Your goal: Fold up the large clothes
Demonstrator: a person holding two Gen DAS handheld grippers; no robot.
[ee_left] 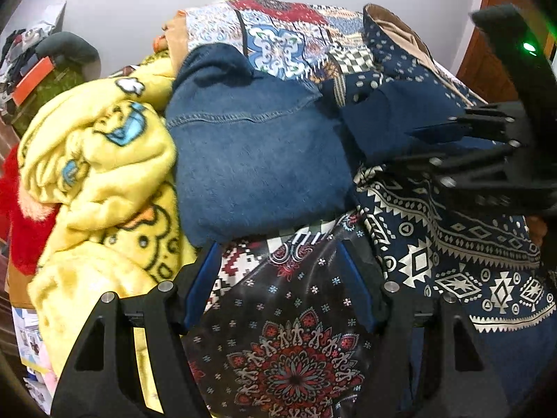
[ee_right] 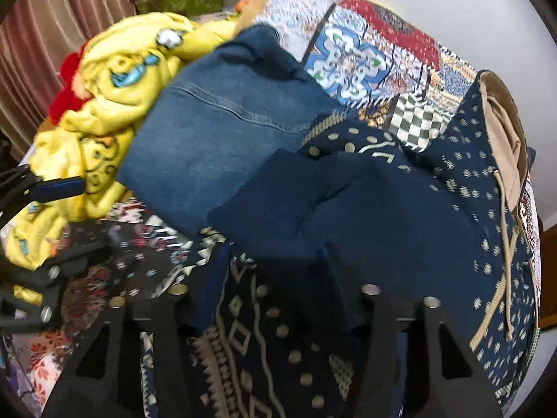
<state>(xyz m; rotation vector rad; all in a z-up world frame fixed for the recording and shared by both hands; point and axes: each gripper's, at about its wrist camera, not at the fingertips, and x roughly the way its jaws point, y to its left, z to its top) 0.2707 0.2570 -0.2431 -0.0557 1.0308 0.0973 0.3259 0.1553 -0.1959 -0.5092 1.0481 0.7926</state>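
Hovering over the clothes pile, the left gripper (ee_left: 278,278) stands with jaws wide above patterned cloth (ee_left: 296,348). The right gripper's (ee_right: 275,278) jaws pinch the navy garment (ee_right: 348,209), right of the denim (ee_right: 209,139).

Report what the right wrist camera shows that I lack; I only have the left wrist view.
Observer: A beige drawstring hangs down the dotted navy garment on the right side of the pile.
Operator: Check what sits in the right gripper.
Observer: A plain navy fold lies between its fingers; blur hides whether they pinch it.
Operator: Name what is beyond the yellow blanket.
Observer: A pink curtain hangs there.
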